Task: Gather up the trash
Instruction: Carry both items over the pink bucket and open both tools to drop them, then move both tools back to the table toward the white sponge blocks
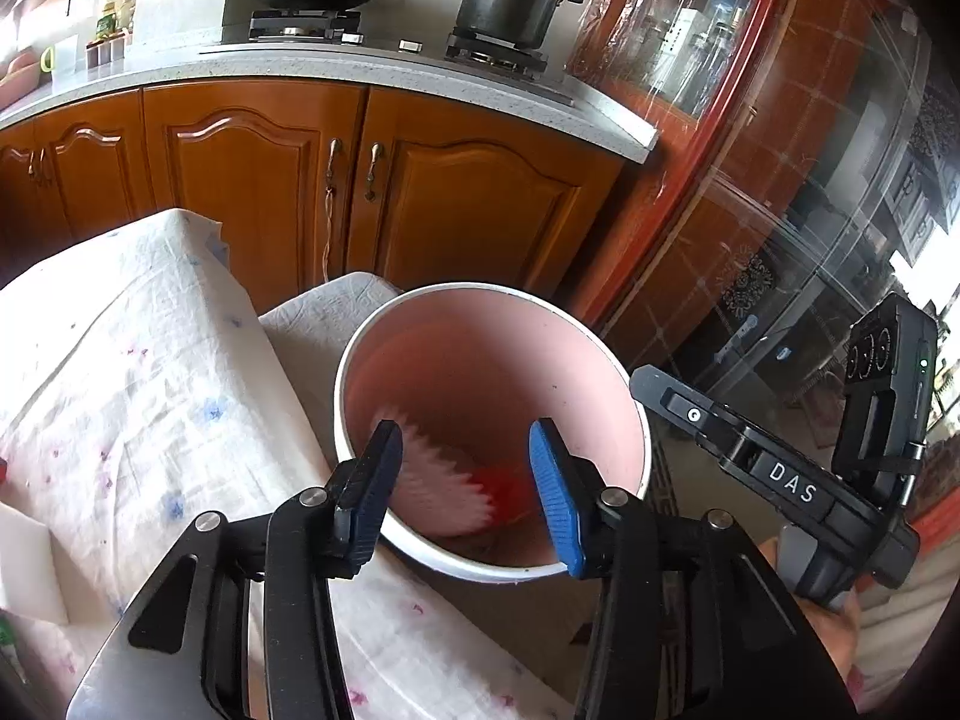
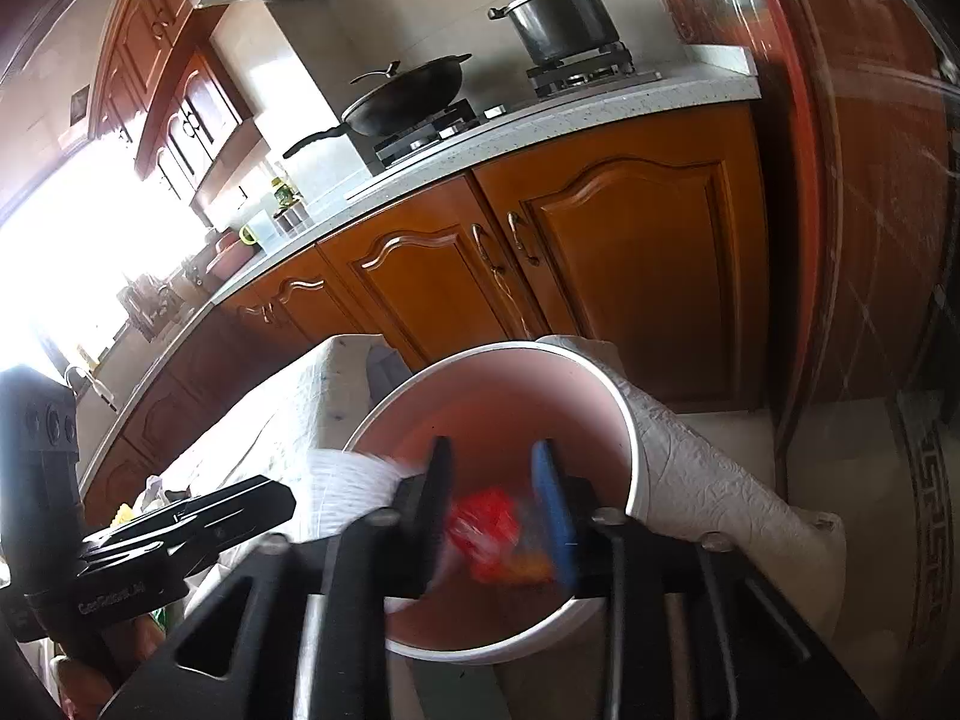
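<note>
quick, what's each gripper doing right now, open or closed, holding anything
Left gripper: open, empty, above the pink bucket, white pleated paper below it.
Right gripper: open over the bucket, blurred red wrapper between the jaws, no grip visible.

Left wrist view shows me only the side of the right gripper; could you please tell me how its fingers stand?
Observer: In the right wrist view the right gripper has its fingers apart; the blurred red wrapper seen between them looks to be down inside the bucket.
Operator: Thank you; is more trash left to collect?
Observer: Possibly: something yellow, too small to identify, lies on the cloth beyond the left gripper.
</note>
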A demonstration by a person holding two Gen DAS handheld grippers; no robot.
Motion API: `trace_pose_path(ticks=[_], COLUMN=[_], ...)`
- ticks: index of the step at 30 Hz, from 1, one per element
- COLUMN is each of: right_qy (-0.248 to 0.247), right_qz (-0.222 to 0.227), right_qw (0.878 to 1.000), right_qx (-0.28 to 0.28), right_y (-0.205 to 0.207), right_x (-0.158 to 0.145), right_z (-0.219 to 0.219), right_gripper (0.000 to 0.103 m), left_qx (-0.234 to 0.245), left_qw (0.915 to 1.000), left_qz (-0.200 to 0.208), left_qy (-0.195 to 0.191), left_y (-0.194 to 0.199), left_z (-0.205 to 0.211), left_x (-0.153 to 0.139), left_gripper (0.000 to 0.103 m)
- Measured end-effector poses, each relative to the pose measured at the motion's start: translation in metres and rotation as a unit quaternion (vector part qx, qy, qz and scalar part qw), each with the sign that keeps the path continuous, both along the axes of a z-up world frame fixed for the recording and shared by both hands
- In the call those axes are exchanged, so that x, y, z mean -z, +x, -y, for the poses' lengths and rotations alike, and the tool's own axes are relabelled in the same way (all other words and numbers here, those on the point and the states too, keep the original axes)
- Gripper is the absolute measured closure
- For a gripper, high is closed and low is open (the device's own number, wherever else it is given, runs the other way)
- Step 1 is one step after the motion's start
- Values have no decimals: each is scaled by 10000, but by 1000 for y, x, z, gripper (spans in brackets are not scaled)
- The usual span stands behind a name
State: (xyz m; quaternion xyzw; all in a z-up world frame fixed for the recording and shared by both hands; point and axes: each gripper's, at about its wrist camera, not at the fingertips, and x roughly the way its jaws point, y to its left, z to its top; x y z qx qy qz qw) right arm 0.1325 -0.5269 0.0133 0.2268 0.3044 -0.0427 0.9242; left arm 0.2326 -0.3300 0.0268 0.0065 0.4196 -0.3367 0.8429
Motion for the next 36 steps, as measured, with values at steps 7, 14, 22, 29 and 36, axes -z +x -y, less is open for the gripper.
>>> trace_pose_path(ticks=[7, 14, 22, 29, 36], right_qy=[111, 211, 232, 260, 263], right_qz=[125, 383, 439, 408, 329], right_qw=[9999, 9990, 9984, 9974, 9959], right_qx=[19, -40, -283, -532, -799], right_y=[-7, -23, -31, -35, -34], right_x=[-4, -11, -14, -13, -10], right_z=[-3, -19, -52, -83, -114], right_gripper=[53, 23, 23, 22, 22], left_qx=[-122, -503, -936, -1286, -1670], left_qw=[9998, 9979, 9944, 9903, 9845], left_qz=[175, 391, 465, 500, 477], left_qy=[-62, -139, -161, -192, -243], left_y=[-12, -32, -46, -56, -59], left_z=[-19, -60, -110, -152, -193], left_x=[-8, -14, -14, -11, -10], left_gripper=[49, 49, 47, 47, 47])
